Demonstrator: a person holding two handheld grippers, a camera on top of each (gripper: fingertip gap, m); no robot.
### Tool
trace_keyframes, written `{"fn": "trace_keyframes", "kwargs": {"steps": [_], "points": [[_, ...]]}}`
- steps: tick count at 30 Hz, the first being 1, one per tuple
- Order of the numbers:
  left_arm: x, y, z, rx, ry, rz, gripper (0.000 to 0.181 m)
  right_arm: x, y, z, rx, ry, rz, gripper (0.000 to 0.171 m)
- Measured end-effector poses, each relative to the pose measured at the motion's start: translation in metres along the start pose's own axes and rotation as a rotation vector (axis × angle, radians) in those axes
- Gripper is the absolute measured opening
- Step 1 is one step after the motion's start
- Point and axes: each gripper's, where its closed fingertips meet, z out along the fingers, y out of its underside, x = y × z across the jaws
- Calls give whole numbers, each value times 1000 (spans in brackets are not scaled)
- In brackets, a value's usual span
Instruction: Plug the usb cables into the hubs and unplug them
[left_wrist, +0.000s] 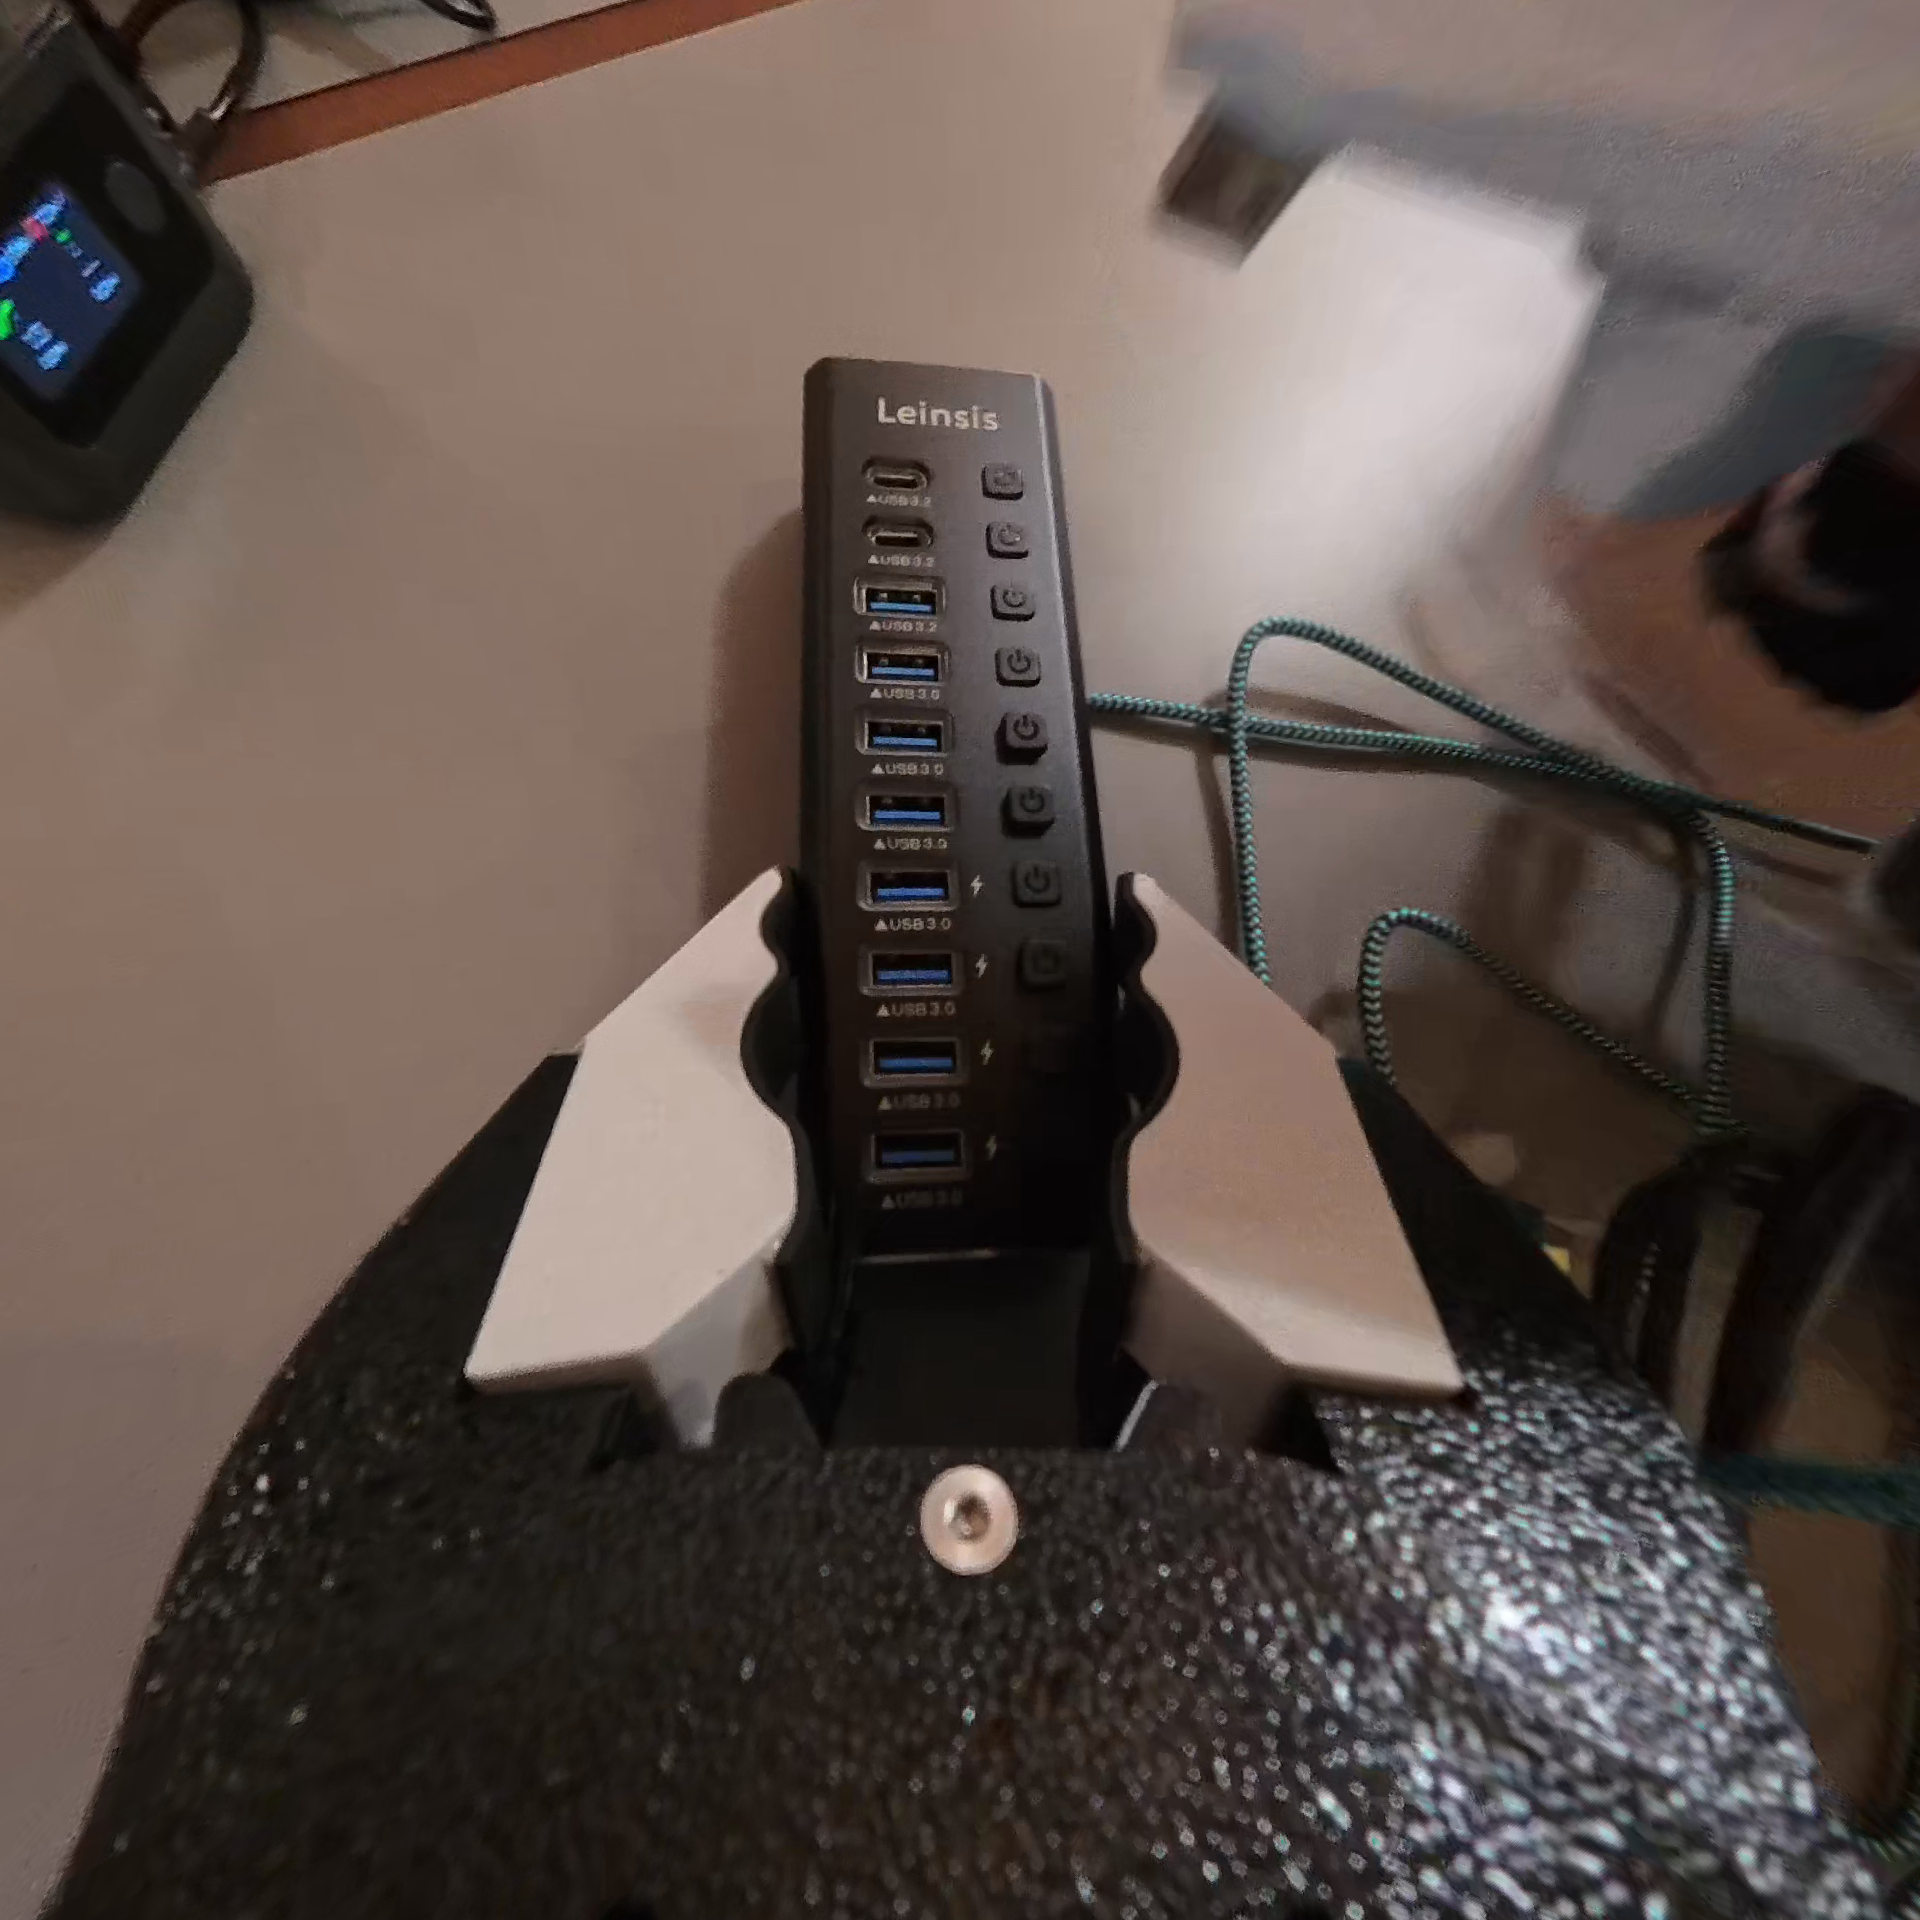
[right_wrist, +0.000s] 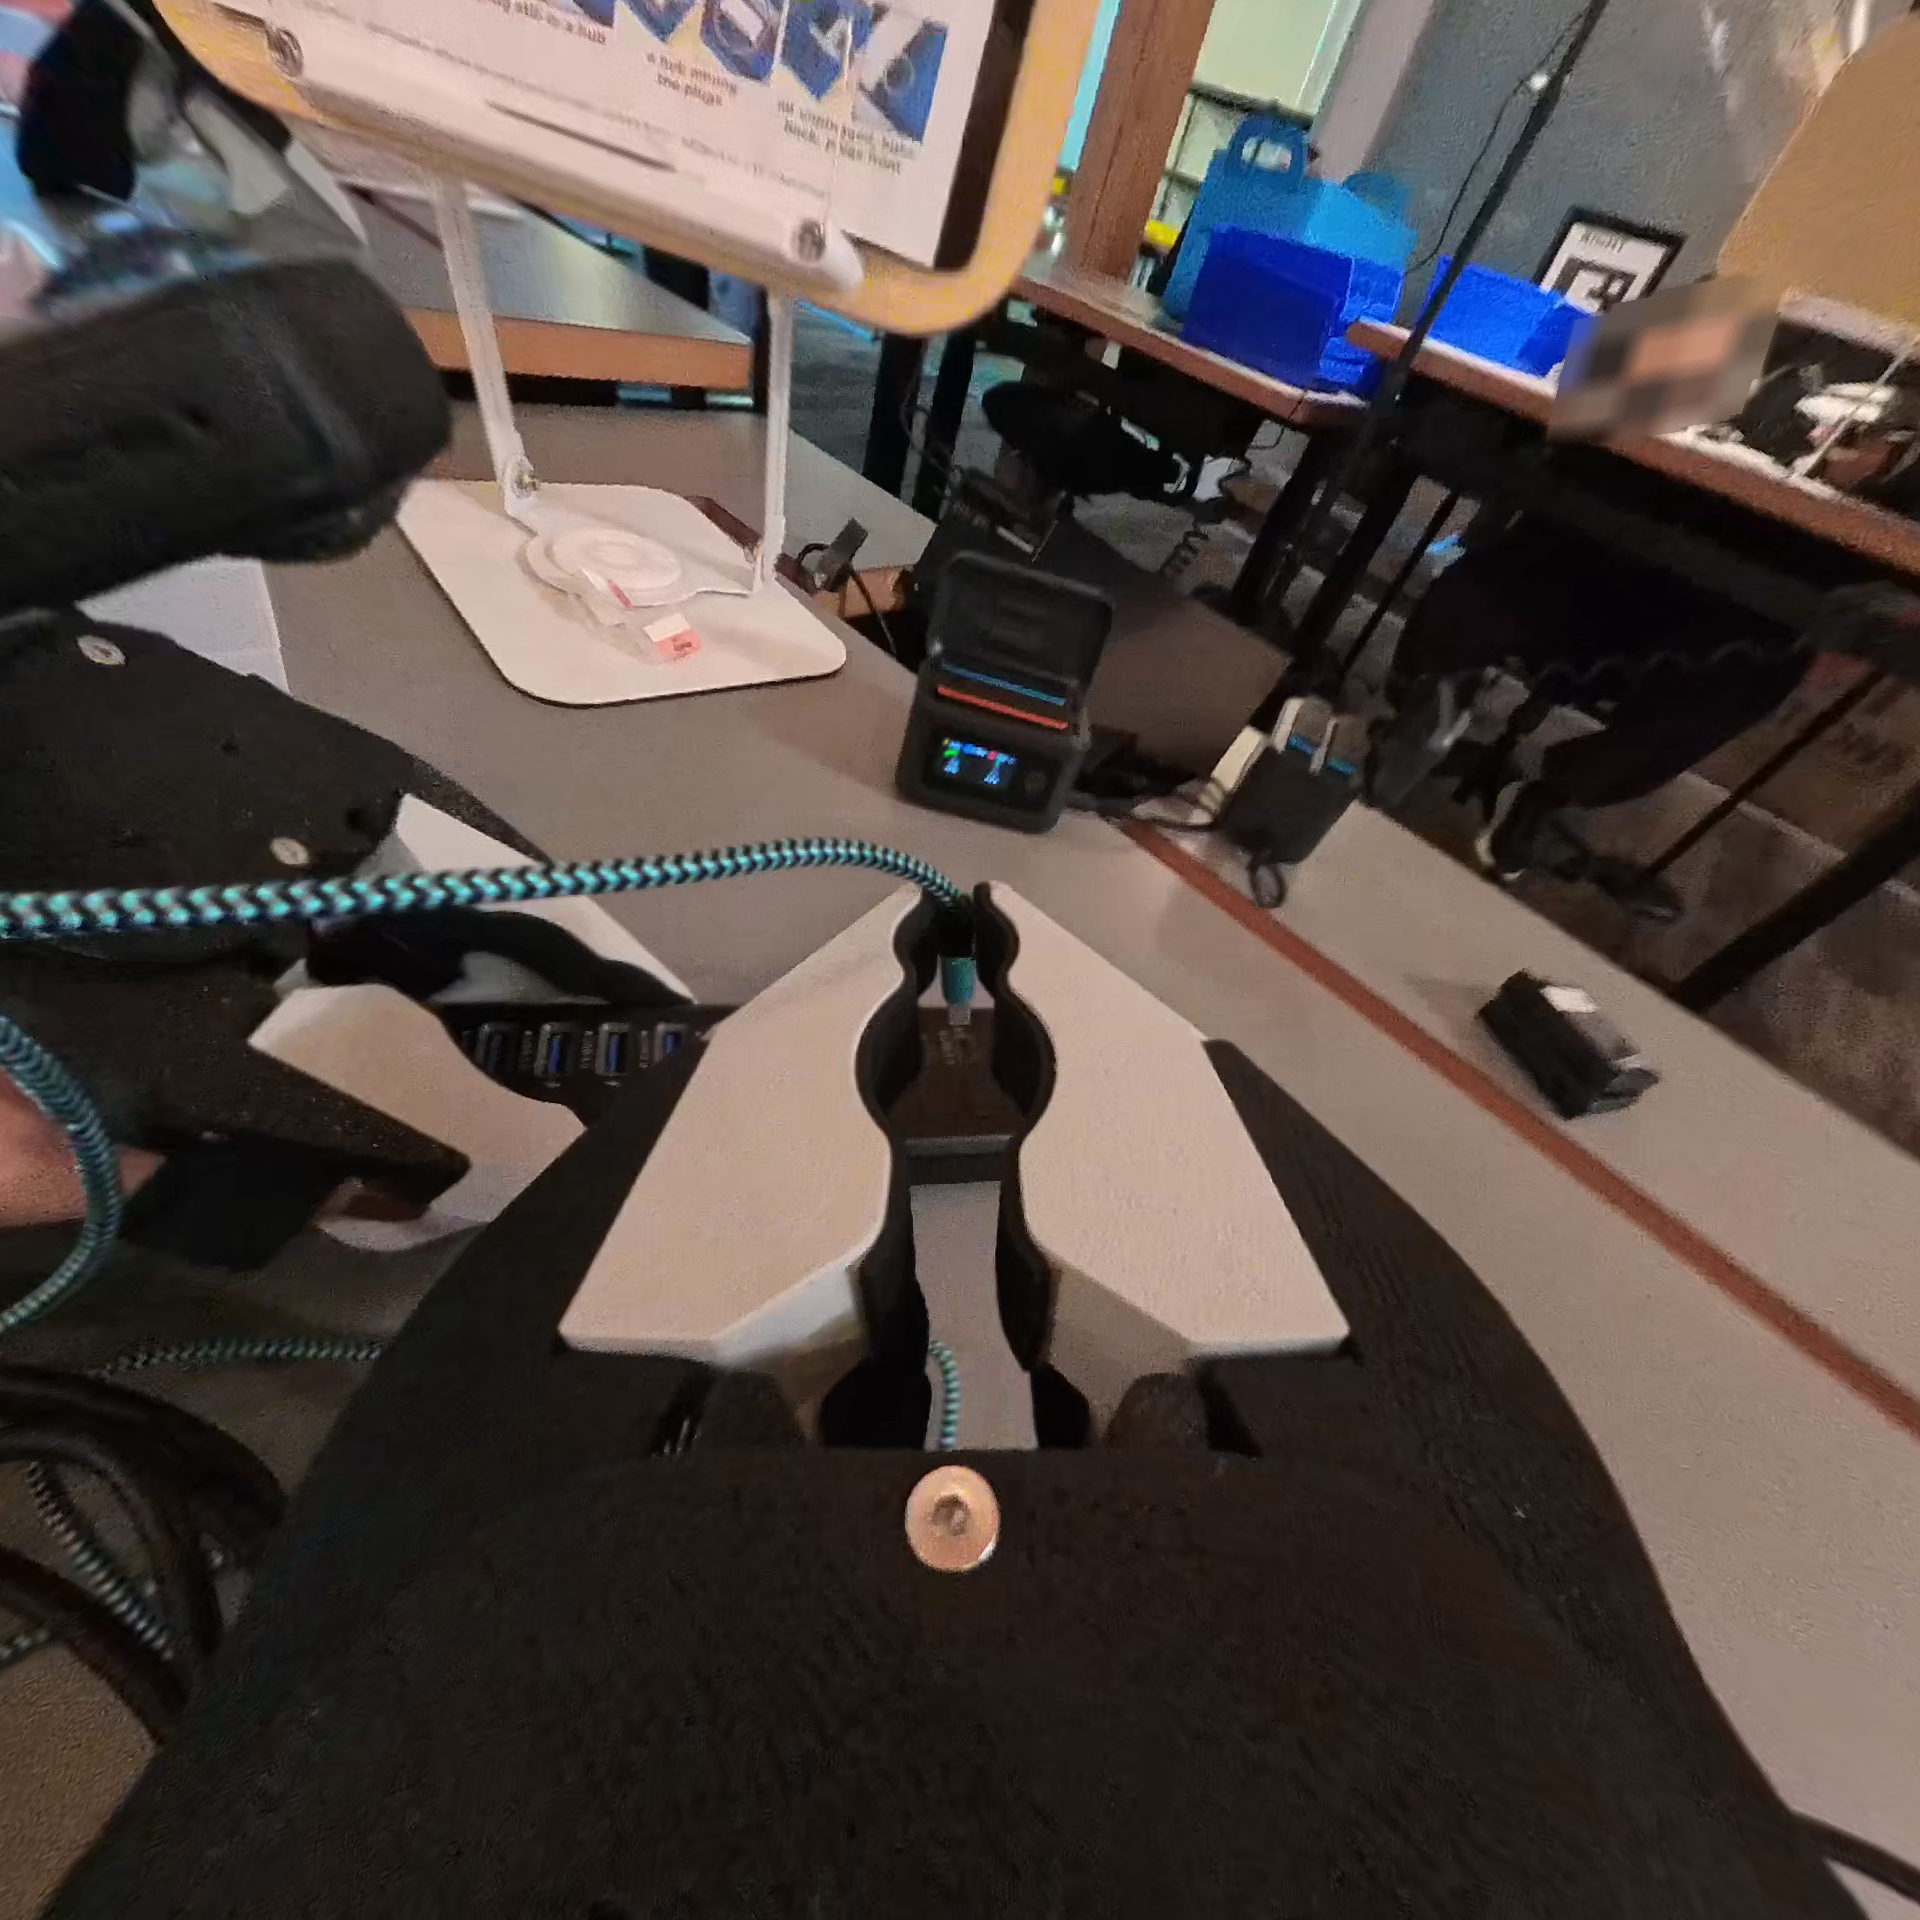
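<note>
- Gripping the near end of a long black USB hub (left_wrist: 940, 790), the left tongs (left_wrist: 951, 904) press their white fingers (left_wrist: 665, 1143) against both of its long sides; the hub lies flat on the grey table (left_wrist: 416, 675), running away from the camera.
- All the hub's visible ports stand empty: two small oval ones at the far end, then a row of blue-tongued ones, with a column of round buttons on the right.
- Narrowed on the plug of a teal-and-black braided cable (right_wrist: 520, 883), the right tongs (right_wrist: 961, 914) hold it tip-down just above the hub's (right_wrist: 582, 1044) end; whether it touches a port I cannot tell.
- The cable arcs left from the plug.
- Far on the table sit a small dark device with a lit screen (right_wrist: 987, 727) and a white stand (right_wrist: 623, 623).
</note>
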Motion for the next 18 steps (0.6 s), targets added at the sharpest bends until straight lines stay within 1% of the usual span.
{"fn": "trace_keyframes", "kwargs": {"steps": [3,5,8,10,12,14,15,17,18], "points": [[-11,2,-8,-5,-9,-93,58,10,-33,-12,-3,8,-59,4],[-17,3,-16,3,2,-154,58,20,-62,-20,1,33,-134,4],[-22,-24,-46,174,10,-196,48,43,-113,-33,-33,101,-279,5],[-23,-41,-68,280,11,-202,49,59,-155,-45,-27,152,-360,4],[-18,-54,-87,367,46,-205,51,70,-195,-58,-34,180,-430,4],[-3,-73,-111,485,138,-194,59,82,-229,-70,-62,209,-492,4],[12,-87,-127,567,231,-191,63,86,-244,-75,-75,217,-515,4],[49,-113,-166,721,474,-175,71,92,-265,-86,-104,231,-551,4],[66,-121,-180,746,575,-149,72,93,-273,-90,-113,233,-566,4]]}}
